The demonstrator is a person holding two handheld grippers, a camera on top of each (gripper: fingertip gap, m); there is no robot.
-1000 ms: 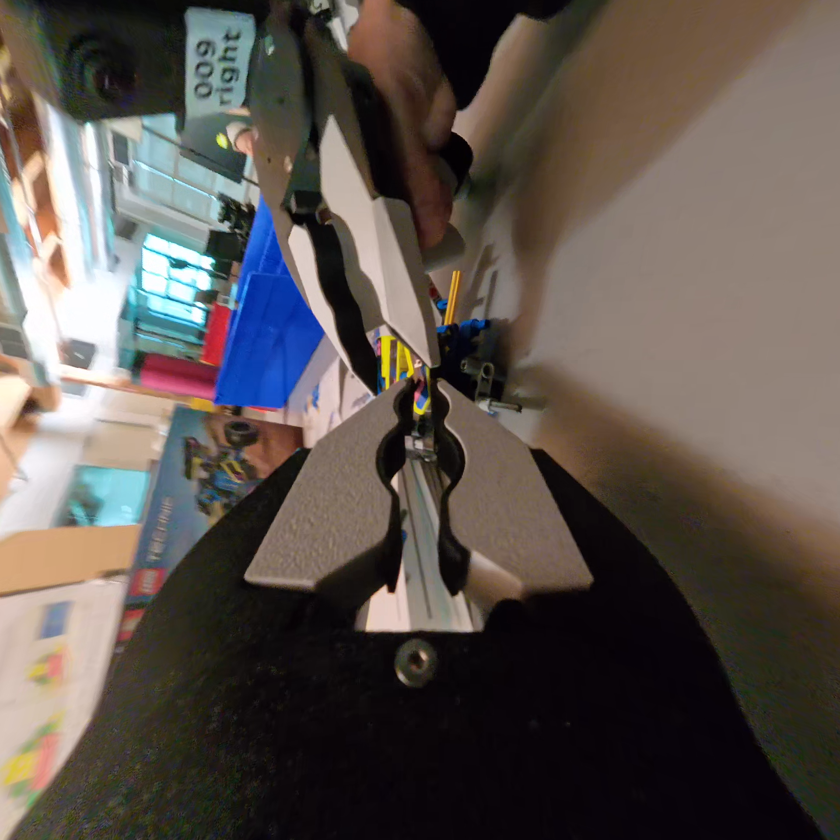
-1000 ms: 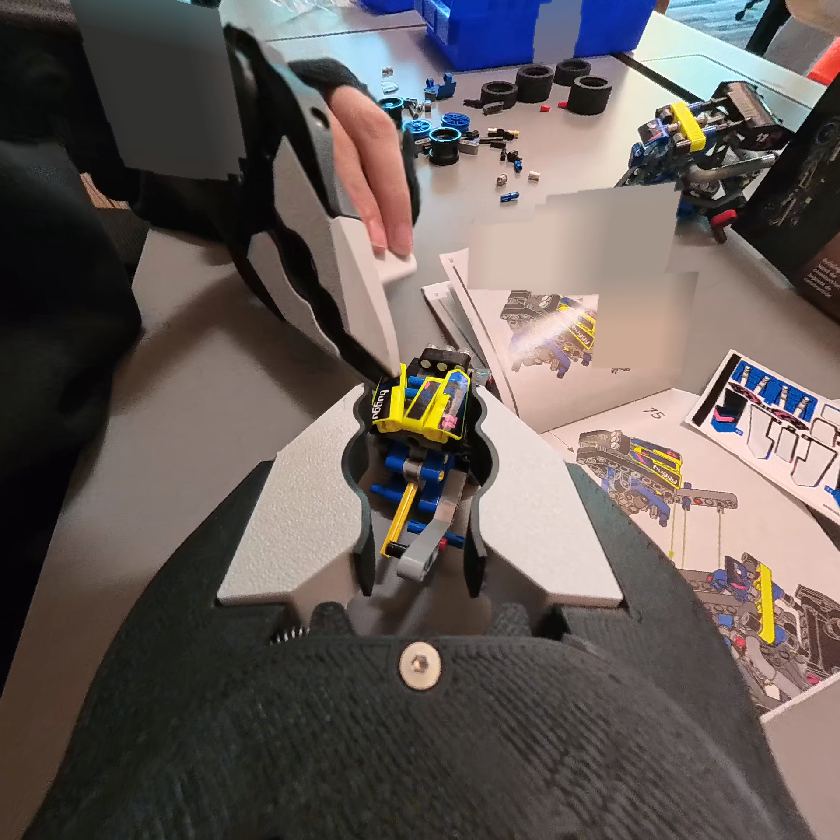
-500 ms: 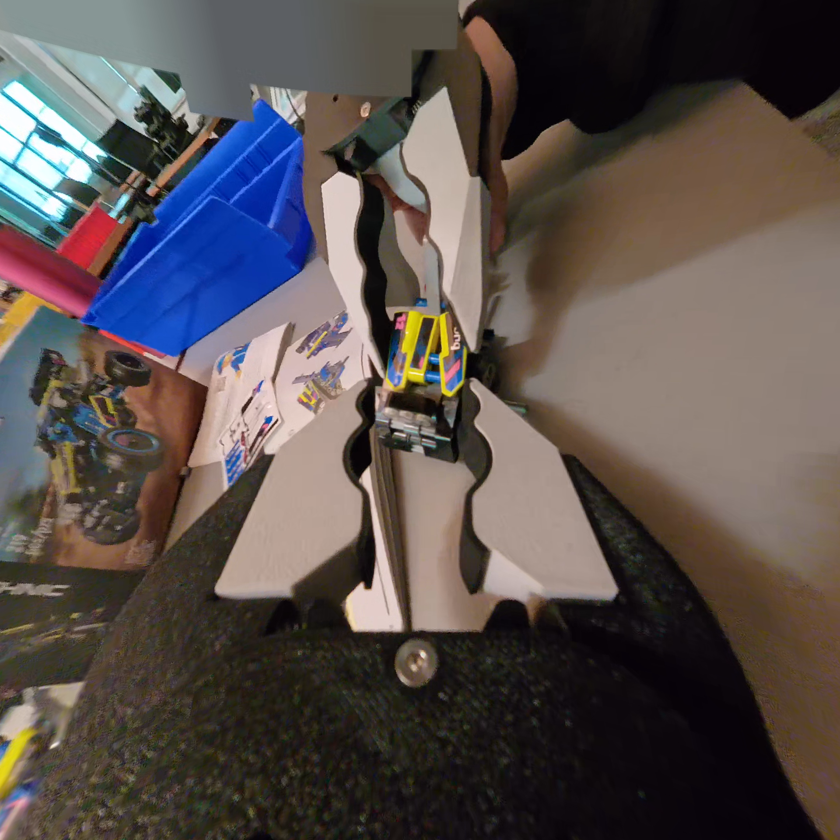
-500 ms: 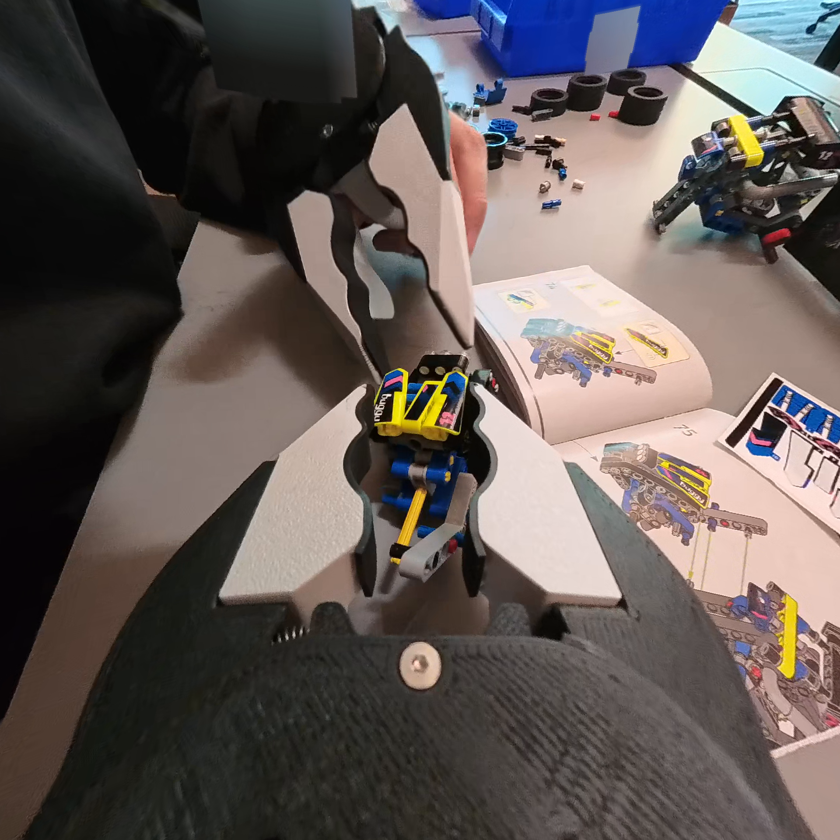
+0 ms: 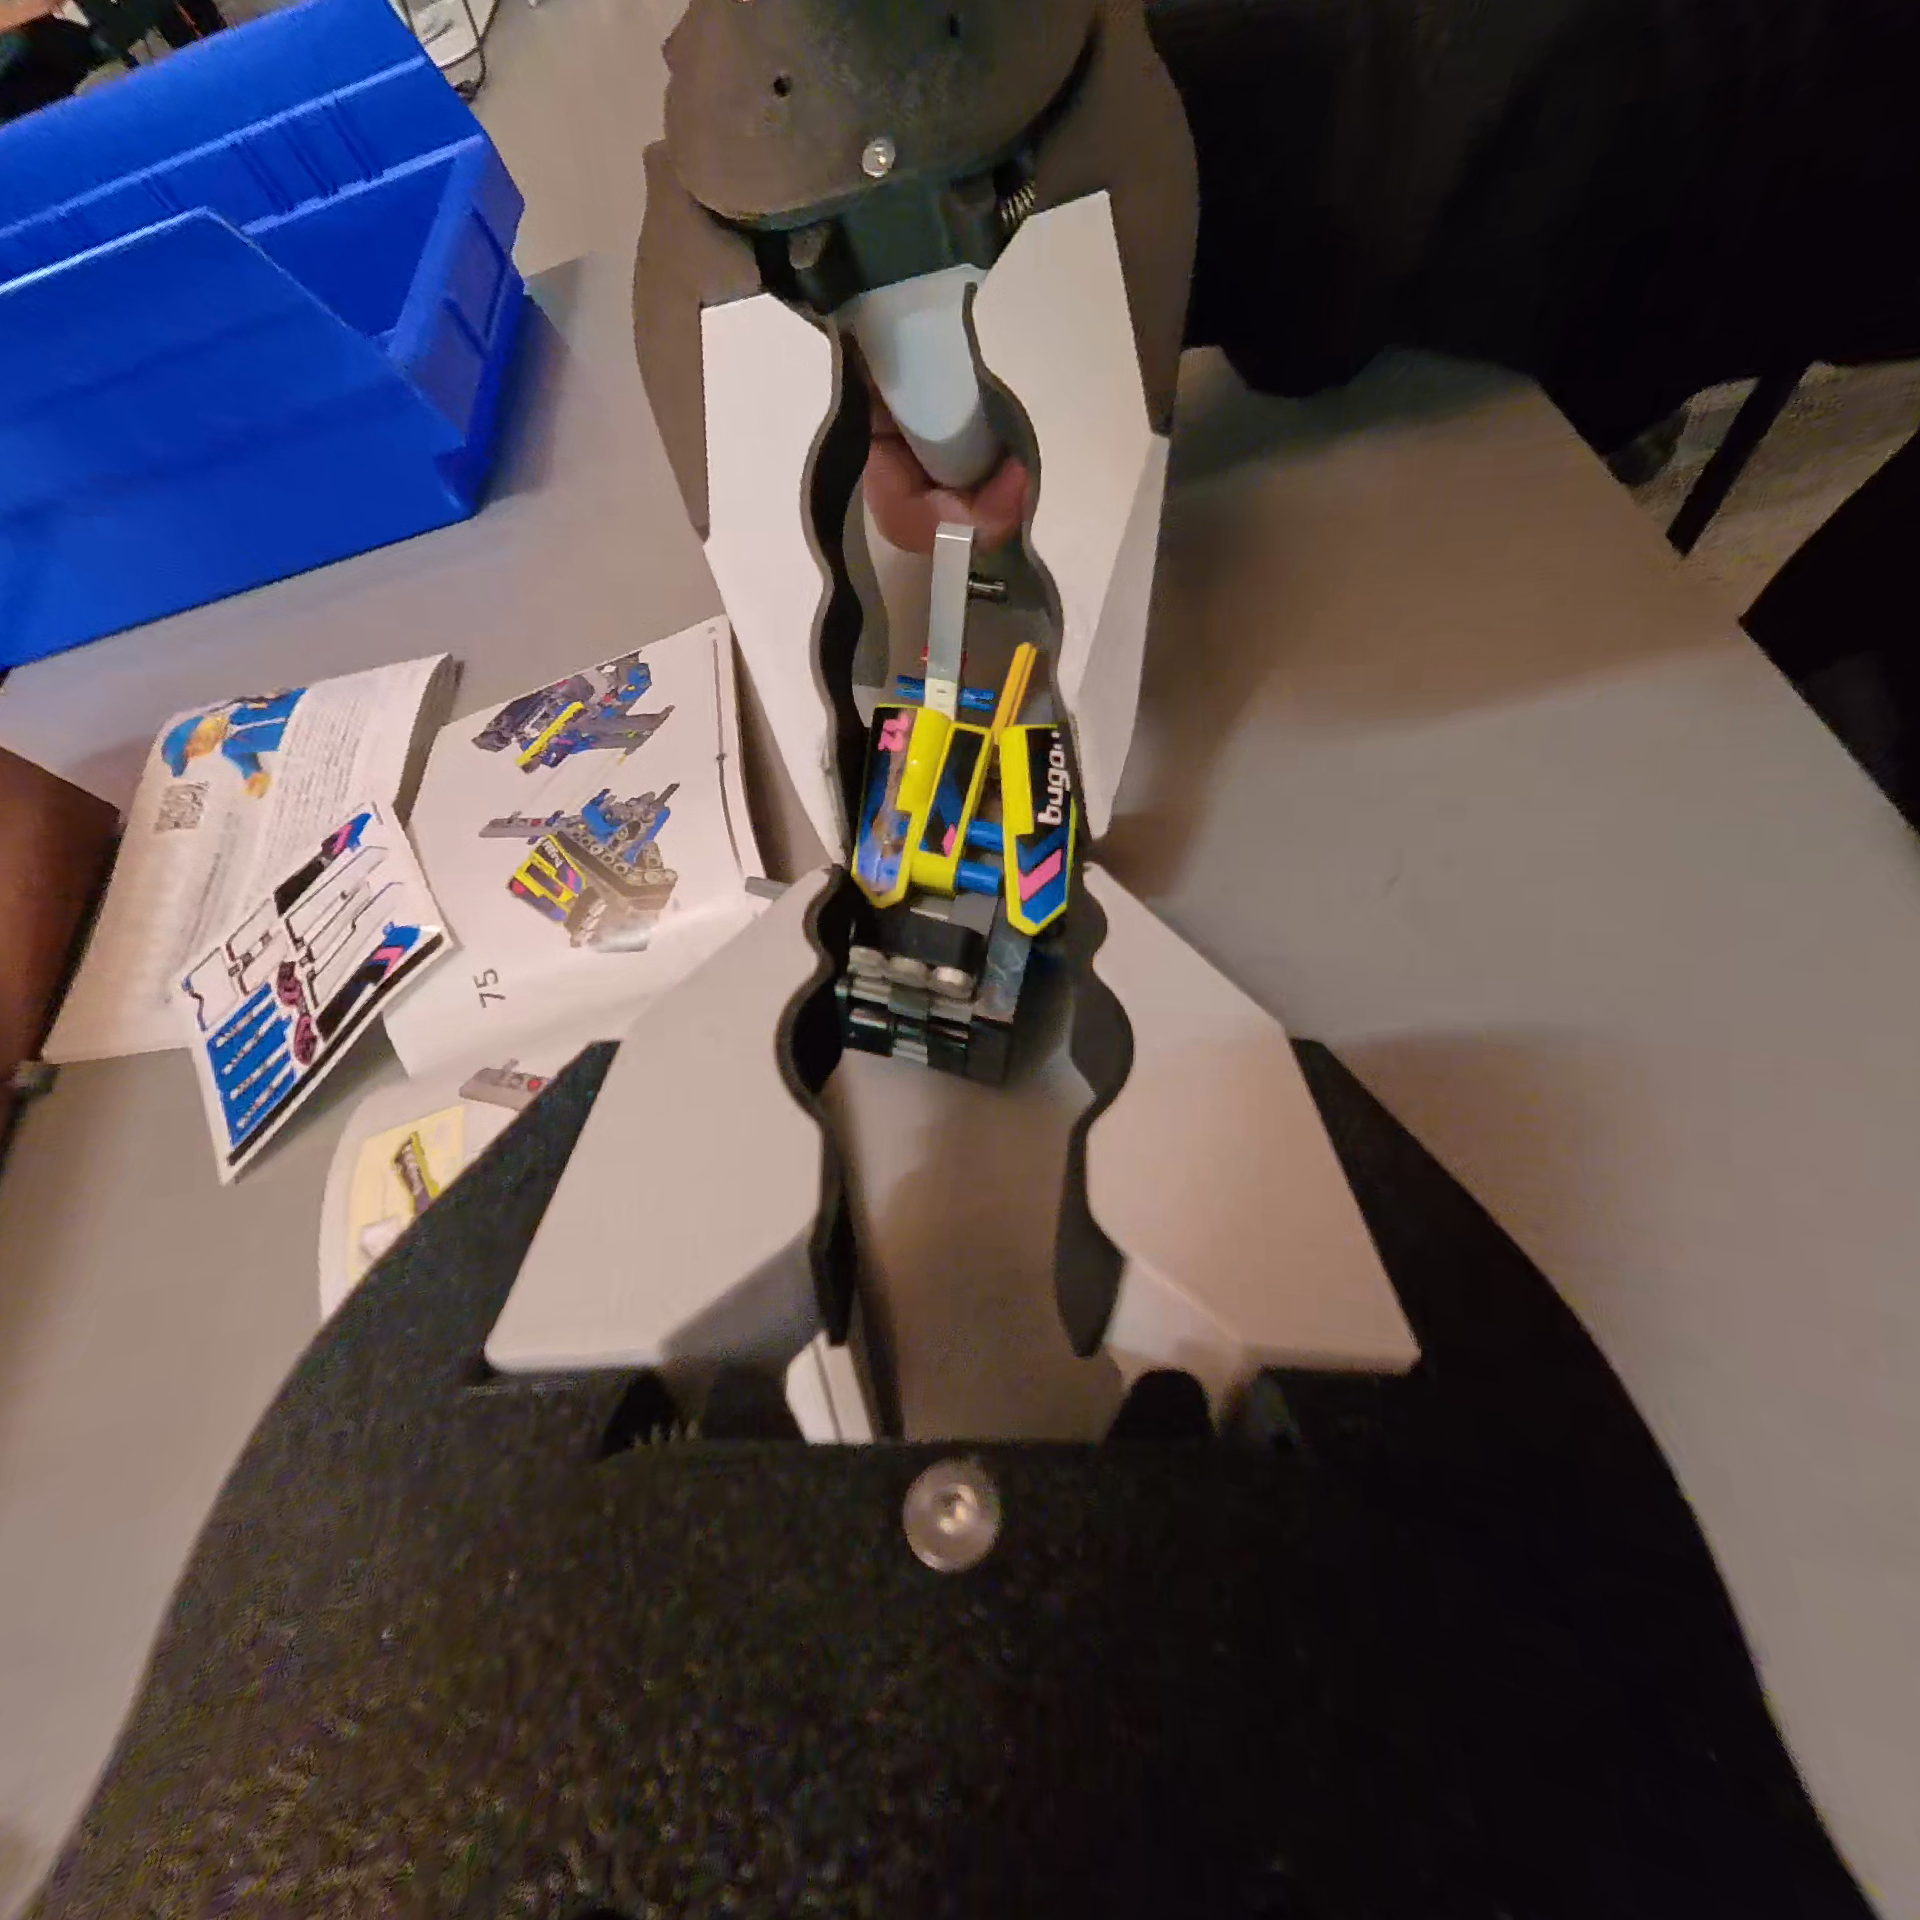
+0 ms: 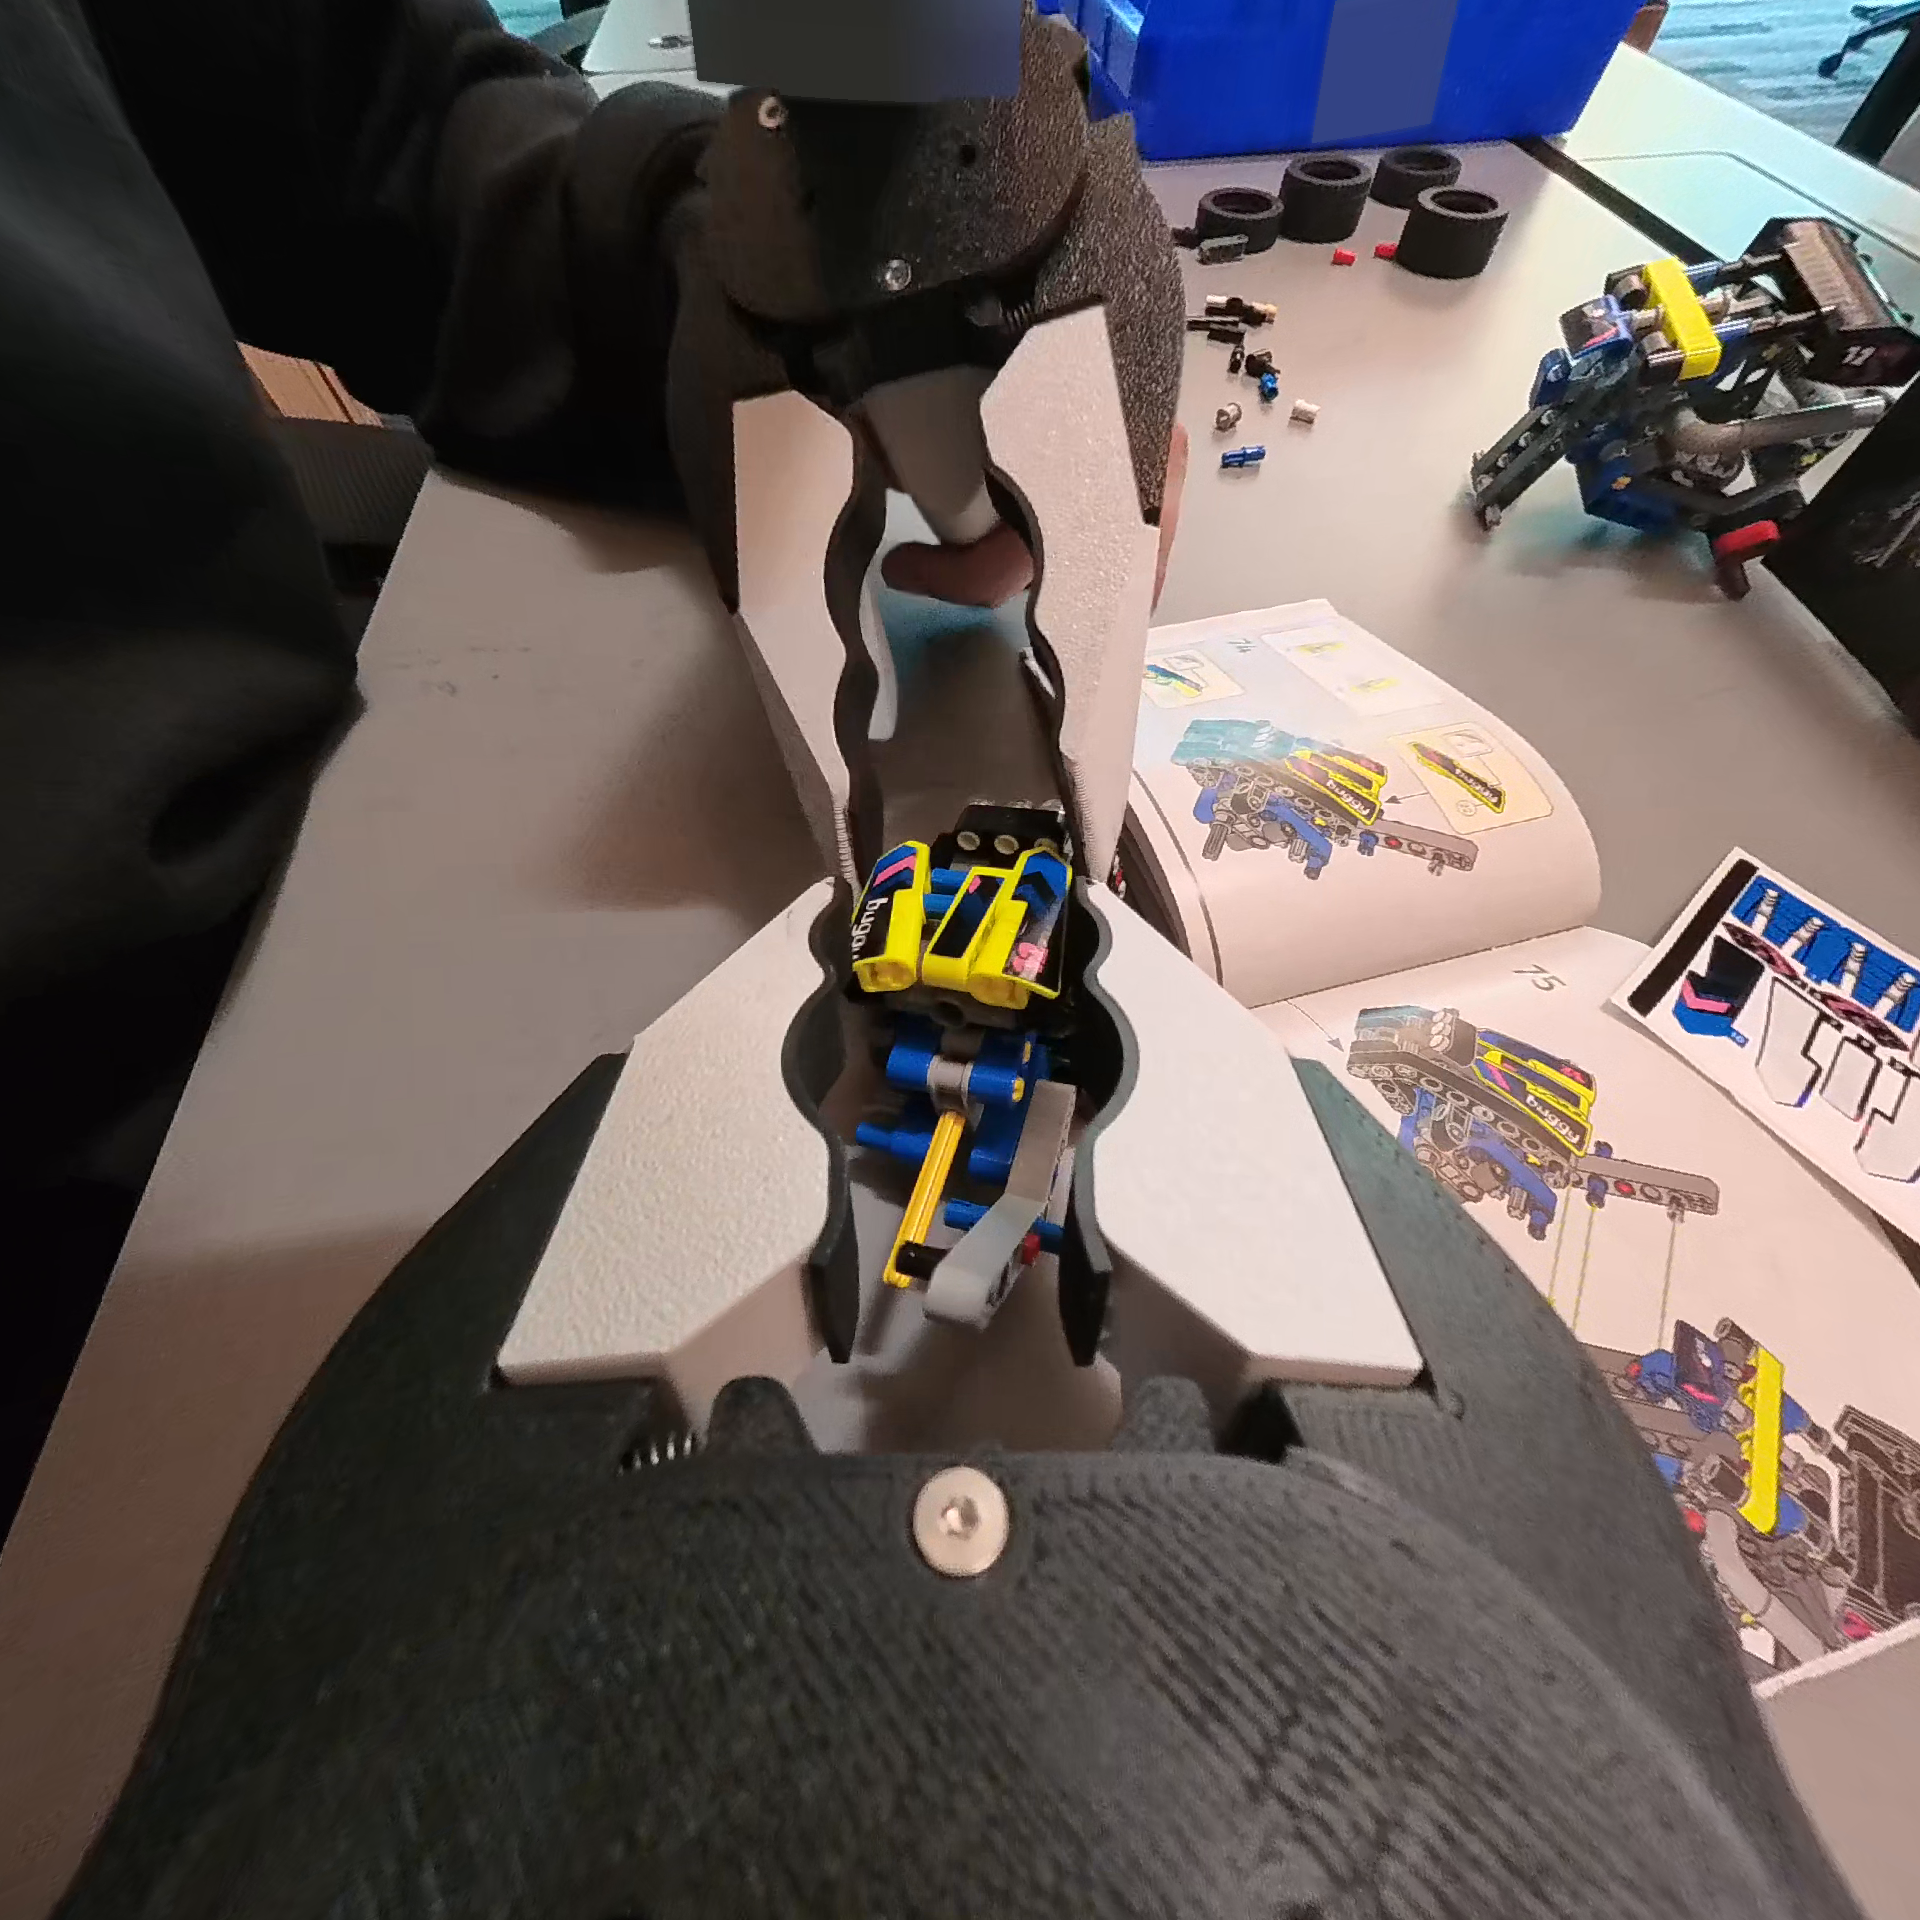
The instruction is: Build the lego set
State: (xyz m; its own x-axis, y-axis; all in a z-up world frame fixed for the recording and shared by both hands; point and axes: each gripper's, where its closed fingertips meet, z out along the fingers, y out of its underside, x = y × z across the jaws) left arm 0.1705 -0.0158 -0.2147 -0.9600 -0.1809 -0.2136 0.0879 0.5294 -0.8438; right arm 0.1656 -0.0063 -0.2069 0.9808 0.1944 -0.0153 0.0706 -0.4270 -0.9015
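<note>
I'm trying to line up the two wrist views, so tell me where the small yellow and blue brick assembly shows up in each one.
Left wrist view: brick assembly at centre, its black end between this gripper's fingertips.
Right wrist view: brick assembly at centre, between this gripper's fingertips.
Shared landmark: open instruction booklet on the table.

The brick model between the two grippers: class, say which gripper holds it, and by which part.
Both hold the brick model. The right gripper clamps its yellow-and-blue panelled middle; the left gripper grips the black block end.

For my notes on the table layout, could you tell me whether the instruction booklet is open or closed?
Open. The instruction booklet lies spread on the table, two facing pages of drawings showing, the far page curving up from the spine.
</note>
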